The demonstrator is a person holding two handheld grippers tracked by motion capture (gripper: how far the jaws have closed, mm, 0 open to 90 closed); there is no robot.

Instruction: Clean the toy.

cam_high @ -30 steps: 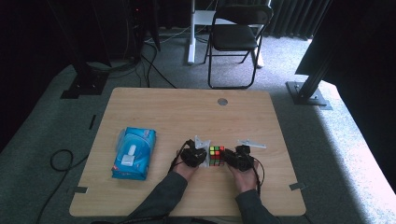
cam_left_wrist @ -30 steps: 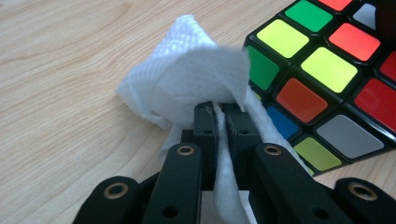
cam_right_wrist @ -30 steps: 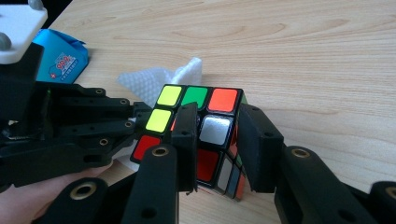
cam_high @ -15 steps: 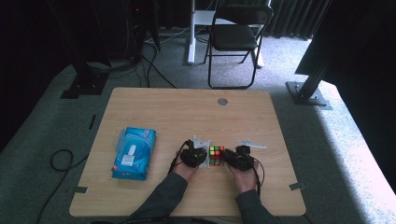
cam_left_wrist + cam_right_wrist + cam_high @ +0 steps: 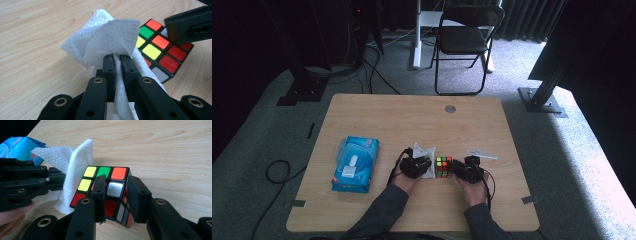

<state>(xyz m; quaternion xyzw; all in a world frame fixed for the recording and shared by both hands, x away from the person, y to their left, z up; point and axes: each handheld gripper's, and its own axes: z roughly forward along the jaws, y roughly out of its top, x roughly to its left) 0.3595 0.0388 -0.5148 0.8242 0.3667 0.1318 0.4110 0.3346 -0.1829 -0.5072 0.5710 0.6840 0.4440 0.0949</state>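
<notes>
Cube held at the table's front, a tissue pressed to its side

On the pale wood-grain table (image 5: 377,115), the right gripper (image 5: 115,192) has its jaws closed on a glossy puzzle cube (image 5: 110,186) with black edges and red, yellow, green, orange and white tiles. The left gripper (image 5: 117,65) pinches a crumpled white tissue (image 5: 105,41), dimple-embossed, against the cube's side. A soft blue plastic pack of tissues (image 5: 356,163) with a white flap lies near on the left.

Puzzle cube (image 5: 443,166) mid-table between the grippers, tissue (image 5: 424,159) against its left, wipes pack (image 5: 356,163) farther left.
</notes>
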